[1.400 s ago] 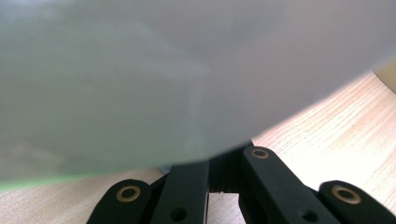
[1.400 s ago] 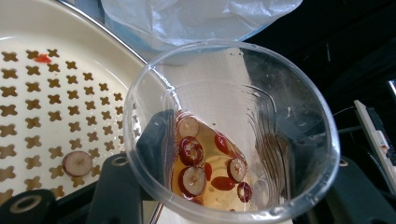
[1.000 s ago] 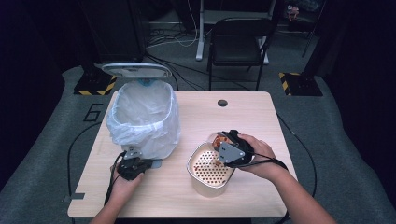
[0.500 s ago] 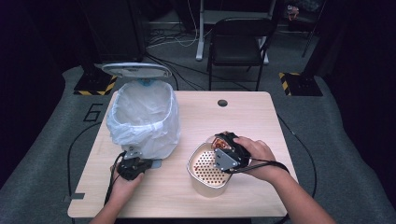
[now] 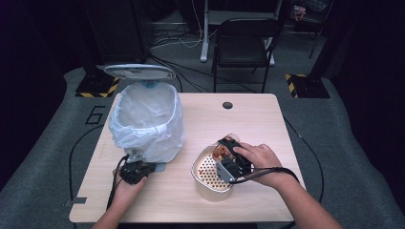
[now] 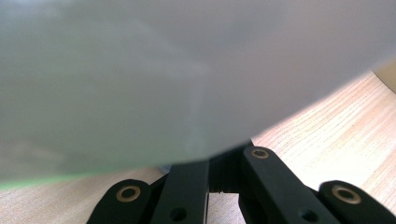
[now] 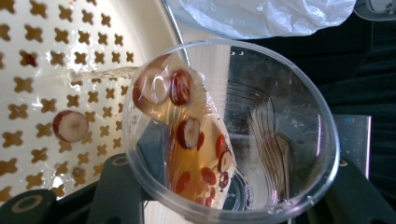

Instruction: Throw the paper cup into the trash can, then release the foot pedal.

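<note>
My right gripper (image 5: pixel 229 161) is shut on a clear plastic cup (image 7: pixel 280 116), tipped on its side over a cream perforated strainer basket (image 5: pixel 198 167). Amber liquid with red fruit slices (image 7: pixel 189 133) runs from the cup's lip into the basket, and one slice (image 7: pixel 70 126) lies on the basket's holed bottom. My left gripper (image 5: pixel 138 167) sits low at the foot of a bin lined with a white bag (image 5: pixel 145 119), its lid (image 5: pixel 139 71) standing open. In the left gripper view the black jaws (image 6: pixel 224 161) are shut together under the bag's bulge.
The bin stands on the left half of the wooden table (image 5: pixel 248 119), the basket near the front right. A round cable hole (image 5: pixel 227 105) is at the table's back edge. A black chair (image 5: pixel 243 38) stands behind the table.
My right hand has shifted slightly left and tipped the cup further over the basket. The left hand has stayed put.
</note>
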